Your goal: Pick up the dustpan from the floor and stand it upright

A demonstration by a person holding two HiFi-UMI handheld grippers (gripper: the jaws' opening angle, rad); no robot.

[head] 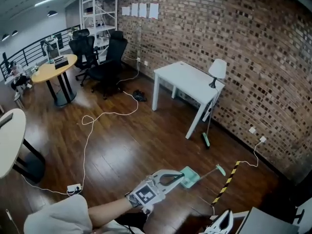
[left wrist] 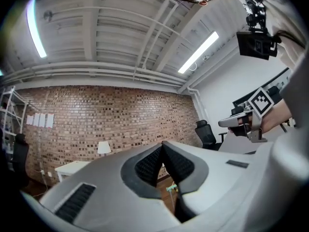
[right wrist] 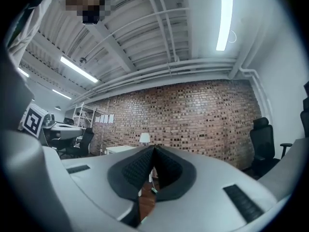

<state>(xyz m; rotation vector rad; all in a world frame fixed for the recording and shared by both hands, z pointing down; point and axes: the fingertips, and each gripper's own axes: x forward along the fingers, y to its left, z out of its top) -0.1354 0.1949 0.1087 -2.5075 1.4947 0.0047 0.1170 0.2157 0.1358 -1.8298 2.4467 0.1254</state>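
The teal dustpan (head: 190,176) lies flat on the wooden floor, its long handle (head: 210,170) pointing right towards the brick wall. My left gripper (head: 182,178) is held out over the floor, its tips just left of the pan, shut and empty. In the left gripper view its tips (left wrist: 162,144) meet, and a sliver of the dustpan (left wrist: 173,187) shows through the gap below them. Only the top of my right gripper (head: 222,223) shows at the head view's bottom edge. The right gripper view shows it (right wrist: 154,148) shut, with nothing held.
A white table (head: 187,79) with a lamp (head: 217,70) stands against the brick wall, a teal broom (head: 206,139) leaning by its leg. A yellow-and-black striped bar (head: 226,182) lies right of the dustpan. A white cable (head: 87,130) trails across the floor. Office chairs (head: 109,57) stand at the back.
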